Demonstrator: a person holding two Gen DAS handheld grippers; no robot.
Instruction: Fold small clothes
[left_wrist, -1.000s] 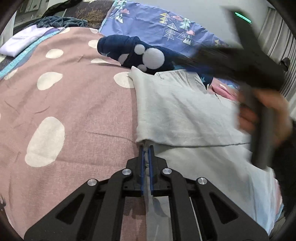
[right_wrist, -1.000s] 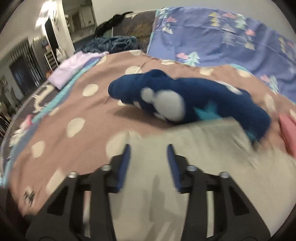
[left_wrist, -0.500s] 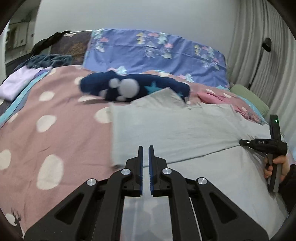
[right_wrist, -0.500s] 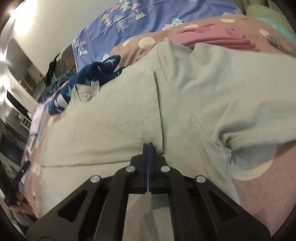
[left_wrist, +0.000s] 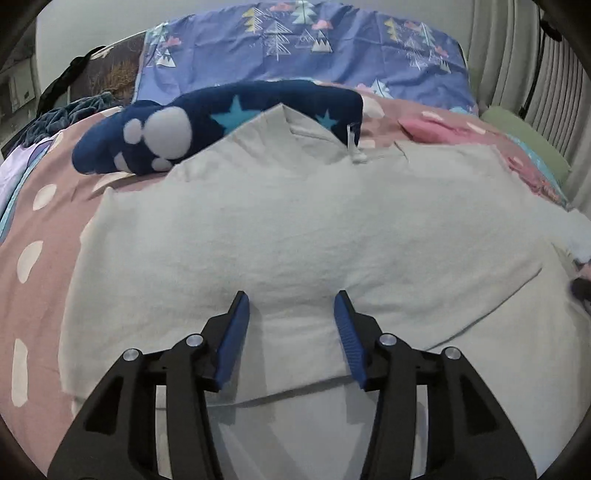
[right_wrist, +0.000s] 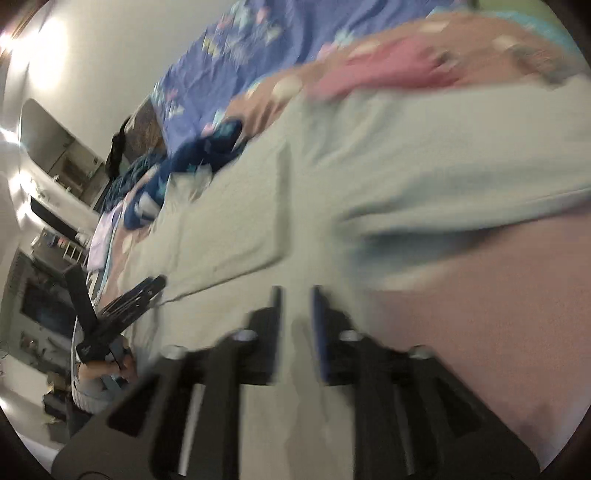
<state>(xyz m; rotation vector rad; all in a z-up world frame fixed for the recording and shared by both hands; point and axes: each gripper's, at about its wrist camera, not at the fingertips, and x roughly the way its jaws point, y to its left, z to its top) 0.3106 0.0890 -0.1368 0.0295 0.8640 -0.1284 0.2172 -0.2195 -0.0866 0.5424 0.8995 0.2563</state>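
A pale grey shirt lies spread on the pink spotted bedspread, its lower part folded up over the body. My left gripper is open and empty, its blue pads just above the folded edge. In the blurred right wrist view the same shirt fills the middle, and my right gripper is open a little and empty over its edge. The left gripper also shows there at the left.
A navy fleece garment with a white paw print lies behind the shirt. A pink garment lies at the right. A purple tree-print pillow stands at the back. A curtain hangs at the right.
Both grippers have let go of the shirt and opened. The left one moved forward over the folded cloth. The right view swung and blurred.
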